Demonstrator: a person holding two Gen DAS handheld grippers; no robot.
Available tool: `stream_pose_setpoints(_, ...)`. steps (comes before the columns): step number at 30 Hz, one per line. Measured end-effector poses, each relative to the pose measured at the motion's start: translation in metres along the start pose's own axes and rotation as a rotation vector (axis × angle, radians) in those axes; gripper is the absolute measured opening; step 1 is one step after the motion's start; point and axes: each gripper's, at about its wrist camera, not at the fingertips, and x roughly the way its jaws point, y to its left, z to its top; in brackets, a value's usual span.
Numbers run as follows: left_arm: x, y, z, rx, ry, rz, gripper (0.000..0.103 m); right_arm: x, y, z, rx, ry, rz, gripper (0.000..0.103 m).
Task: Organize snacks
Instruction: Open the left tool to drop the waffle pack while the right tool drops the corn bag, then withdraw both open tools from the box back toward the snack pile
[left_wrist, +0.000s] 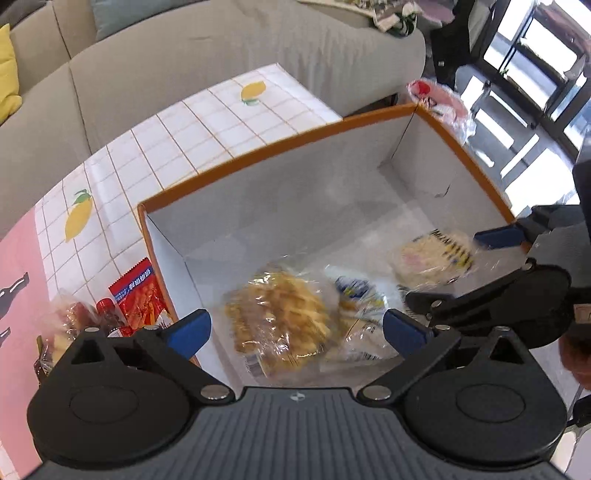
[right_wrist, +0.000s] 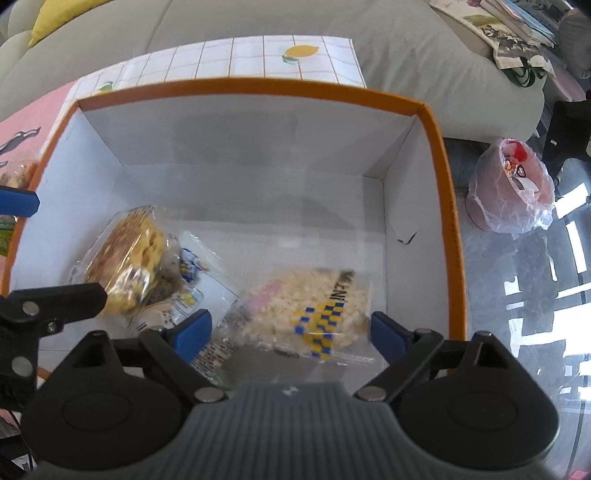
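— Over the left hand-held gripper (left_wrist: 297, 328), what could go wrong?

— Its jaws gape, gripping nothing, above the waffle pack (left_wrist: 275, 319) in the orange-rimmed box (left_wrist: 258, 151). A careless reach might crush it. The red snack packet (left_wrist: 138, 291) waits outside at nine o'clock on the bench (left_wrist: 155, 147).

— And the right hand-held gripper (right_wrist: 291, 332)?

— Spread too, empty, over the rice-cracker pack (right_wrist: 314, 314) at the box's five o'clock. The blue-labelled bag (right_wrist: 199, 273) alongside could snag.

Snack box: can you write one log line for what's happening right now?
box: three wrapped snacks inside | left gripper: open over waffle pack | right gripper: open over rice-puff pack
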Motion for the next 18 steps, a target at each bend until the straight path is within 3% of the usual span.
stream_pose_setpoints(4,-0.017,0.000,-0.004,-0.004,-0.038,-0.003,0.103,-0.015,0.006,-0.003,-0.007,-0.031,-0.017,0.096)
stream_pose_setpoints(10,-0.049,0.000,-0.013,-0.005,-0.111,0.008,0.103,-0.040,0.015,-0.012,-0.007,-0.085,-0.086,0.096)
stream_pose_setpoints(18,-0.097,0.001,-0.038,0.022,-0.227,0.060,0.103,-0.085,0.034,-0.037,0.087,-0.267,-0.111,0.097)
